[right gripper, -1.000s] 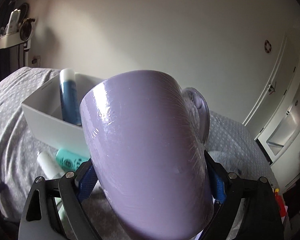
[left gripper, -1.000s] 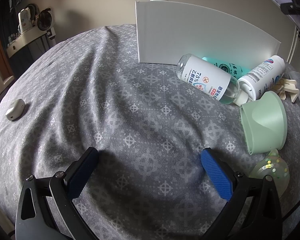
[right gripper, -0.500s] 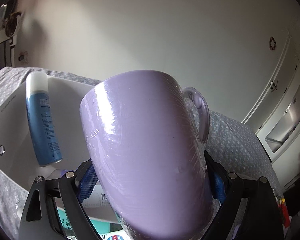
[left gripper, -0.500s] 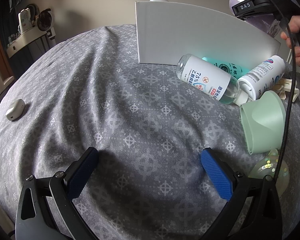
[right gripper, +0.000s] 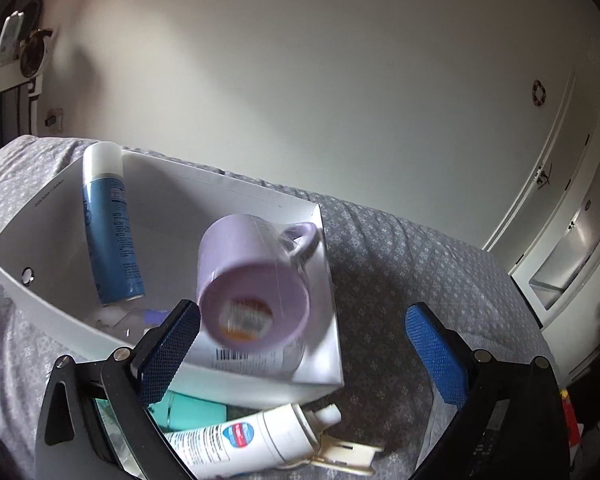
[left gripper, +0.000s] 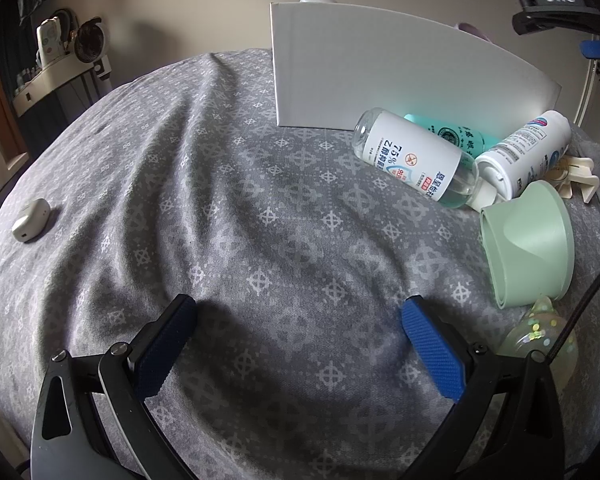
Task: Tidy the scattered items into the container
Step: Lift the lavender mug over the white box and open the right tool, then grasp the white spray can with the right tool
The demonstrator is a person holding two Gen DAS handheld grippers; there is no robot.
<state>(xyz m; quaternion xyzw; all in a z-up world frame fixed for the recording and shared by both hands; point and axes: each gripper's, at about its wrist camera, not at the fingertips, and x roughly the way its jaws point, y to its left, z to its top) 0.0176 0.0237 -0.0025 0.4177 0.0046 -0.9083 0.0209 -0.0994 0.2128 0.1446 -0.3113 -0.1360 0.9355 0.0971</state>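
Note:
The white box (right gripper: pixel 52 216) stands on the grey patterned bedspread; it also shows in the left wrist view (left gripper: pixel 380 80). A lilac mug (right gripper: pixel 252 280), blurred, is in the box, free of my right gripper (right gripper: pixel 300 344), which is open just above the box's near wall. A blue spray can (right gripper: pixel 112 232) leans inside the box. Outside the box lie a clear sanitizer bottle (left gripper: pixel 416 160), a teal bottle (left gripper: pixel 456 136), a white spray bottle (left gripper: pixel 528 152), a green cup (left gripper: pixel 528 240) and a glittery toy (left gripper: pixel 540 336). My left gripper (left gripper: pixel 300 344) is open and empty over the bedspread.
A small white case (left gripper: pixel 30 220) lies far left on the bed. A cream clip (left gripper: pixel 580 184) lies behind the green cup. A shelf with objects (left gripper: pixel 60 64) hangs on the wall at left. White cabinet doors (right gripper: pixel 560 240) stand at right.
My right gripper moved over the box, opened and let go of the lilac mug, which dropped into the box. My left gripper has not moved.

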